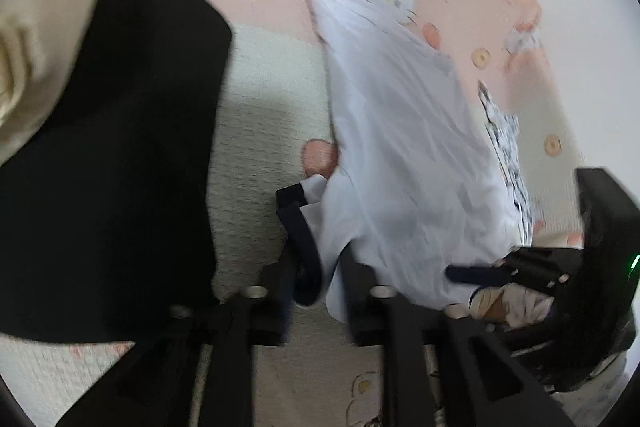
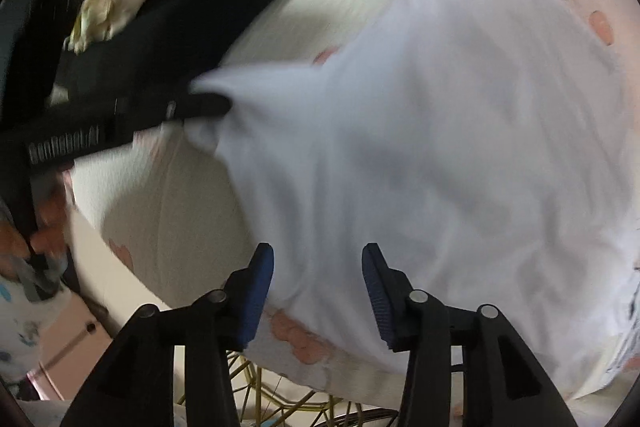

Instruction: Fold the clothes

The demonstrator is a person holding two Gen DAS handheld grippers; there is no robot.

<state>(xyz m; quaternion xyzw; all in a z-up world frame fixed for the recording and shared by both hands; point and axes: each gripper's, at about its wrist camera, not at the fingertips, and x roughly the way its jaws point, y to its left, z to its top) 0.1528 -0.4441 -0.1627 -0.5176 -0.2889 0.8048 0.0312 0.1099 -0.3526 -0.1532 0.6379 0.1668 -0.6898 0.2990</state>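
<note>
Right wrist: right claw point(image 2: 318, 291) parted, empty over white garment point(image 2: 440, 147); left claw point(image 1: 316, 283) parted, loose; regrip hem evenly.

Soft, even indoor light, heavy motion blur, fisheye bending, dark vignetted corners.

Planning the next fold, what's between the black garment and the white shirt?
Only bare cream blanket between black garment and white shirt, in the left wrist view.
</note>
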